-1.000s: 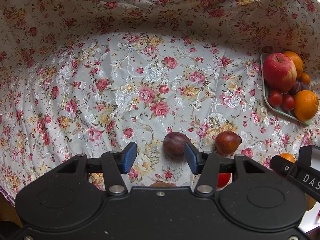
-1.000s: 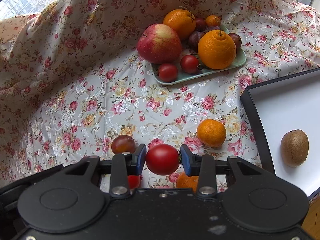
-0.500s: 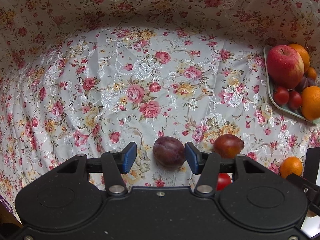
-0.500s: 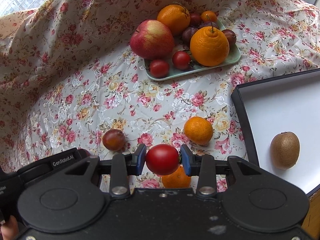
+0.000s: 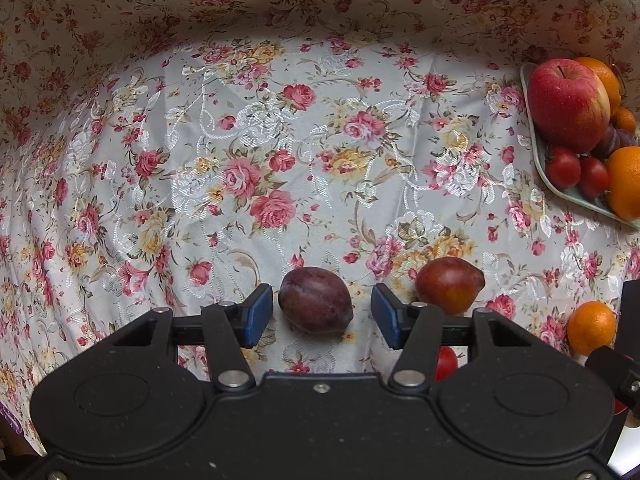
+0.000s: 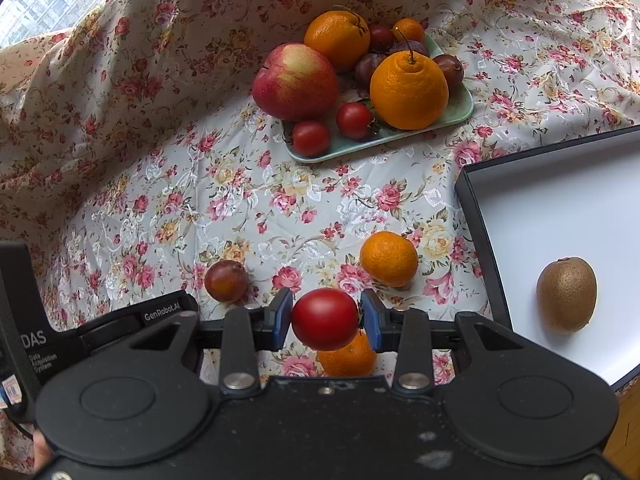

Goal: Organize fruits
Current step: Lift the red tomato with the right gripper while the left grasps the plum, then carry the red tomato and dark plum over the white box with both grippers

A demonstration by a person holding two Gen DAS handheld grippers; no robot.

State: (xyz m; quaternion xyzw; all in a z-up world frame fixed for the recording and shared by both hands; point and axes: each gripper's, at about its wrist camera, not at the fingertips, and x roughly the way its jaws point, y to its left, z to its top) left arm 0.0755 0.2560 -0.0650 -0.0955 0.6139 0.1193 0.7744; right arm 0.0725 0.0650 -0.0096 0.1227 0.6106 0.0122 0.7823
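Hovering over the plum [image 5: 316, 300] on the cloth [image 5: 320, 140], left gripper [image 5: 322, 310] jaws opening, pads flanking but not touching. Lying crosswise between the pads, long axis roughly along the closing line. Gripping a tomato [image 6: 325, 319] in the right gripper [image 6: 326, 320], above the cloth beside the box [image 6: 560, 208].

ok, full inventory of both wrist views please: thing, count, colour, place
tablecloth: 1, floral, under everything
green tray: 1, far side, heaped with fruit
apple: 1, red, on tray
large oranges: 2, on tray
cherry tomatoes: 2, red, tray front
loose plums: 2, dark red, on cloth
loose mandarins: 2, orange, on cloth
box: 1, black rim, white inside, right
kiwi: 1, brown, in box
tomato: 1, red, clamped in right hand-held gripper
left hand-held gripper: jaws opening around one plum, not touching
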